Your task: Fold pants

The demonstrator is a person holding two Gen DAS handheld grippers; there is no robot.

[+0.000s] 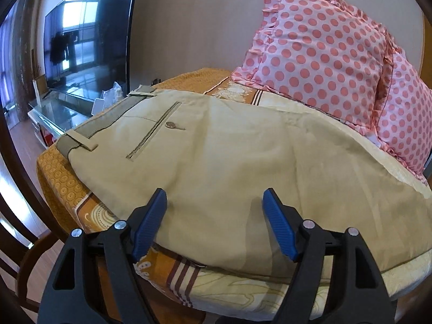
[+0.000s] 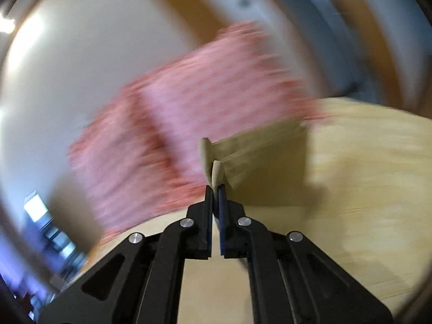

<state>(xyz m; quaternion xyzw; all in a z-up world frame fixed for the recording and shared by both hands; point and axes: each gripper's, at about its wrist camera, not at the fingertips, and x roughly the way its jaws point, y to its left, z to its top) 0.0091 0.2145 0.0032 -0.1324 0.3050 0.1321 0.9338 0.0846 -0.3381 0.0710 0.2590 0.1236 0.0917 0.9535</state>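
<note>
1. Right gripper was clamped on a khaki pants edge, lifted, presumably to carry a fold across.
2. Left gripper was held spread, empty, above pants lying flat on the patterned bedspread, near the dotted pillows.

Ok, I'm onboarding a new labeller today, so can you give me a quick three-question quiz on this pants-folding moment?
1. True or false: the left tool is shut on the pants.
2. Multiple choice: what does the right tool pinch? A) a pillow frill B) a bunched bit of beige pants fabric C) nothing
3. Fill in: behind the pants, against the wall, lean pink ___ pillows.

Key: 1 false: its jaws stand wide apart over the near edge of the cloth. 2 B. 3 polka-dot.
</note>
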